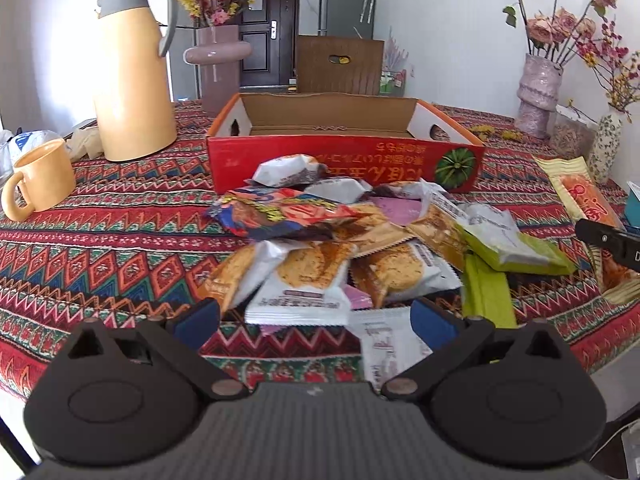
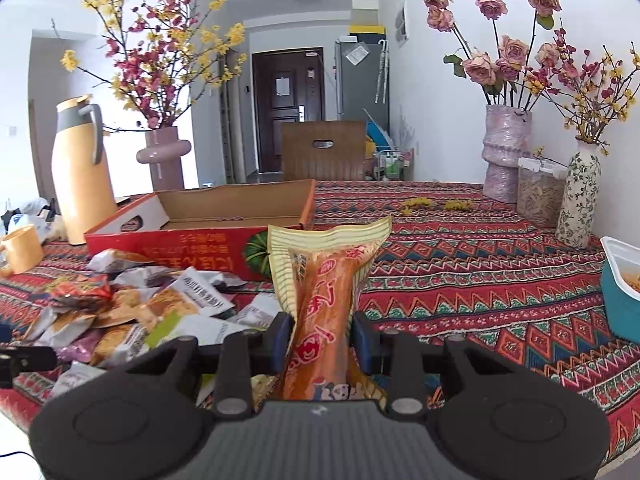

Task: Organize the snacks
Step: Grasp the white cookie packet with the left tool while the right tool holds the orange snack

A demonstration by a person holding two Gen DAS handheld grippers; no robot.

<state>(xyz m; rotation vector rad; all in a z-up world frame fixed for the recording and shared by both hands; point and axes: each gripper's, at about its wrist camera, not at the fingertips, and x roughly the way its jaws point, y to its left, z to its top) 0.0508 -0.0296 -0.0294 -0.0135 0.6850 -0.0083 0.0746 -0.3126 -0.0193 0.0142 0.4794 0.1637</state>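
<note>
A worktop (image 2: pixel 460 248) draped in a woven cloth of red zigzag and diamond bands fills a bright white room, with a dark door at the far end. The right gripper (image 2: pixel 322 340) is clamped on a long orange sausage pack (image 2: pixel 324 308), its blue-padded fingers (image 2: pixel 280 340) pressing the glossy crinkled film on both sides; the pack stands nearly upright, its pale yellow crimped end fanned out above. The left gripper (image 1: pixel 316 320) hovers low over the near edge of the snack pile (image 1: pixel 340 240) with its fingers spread apart and nothing between them. The pile is a loose heap of shiny sachets: white wrappers printed with round biscuits, lime-green sticks, one red and blue bag. Just beyond it lies a shallow cardboard box (image 1: pixel 344 160), red-printed outside, plain brown inside, with oval hand-holes in its ends. Far left stand a smooth tan thermos jug (image 1: pixel 132 80) with a grey handle and a matching mug (image 1: pixel 40 180). At the right, a teal tub (image 2: pixel 620 292) sits near the edge, with a knobbly pink vase (image 2: pixel 506 152) of dried roses further back.
</note>
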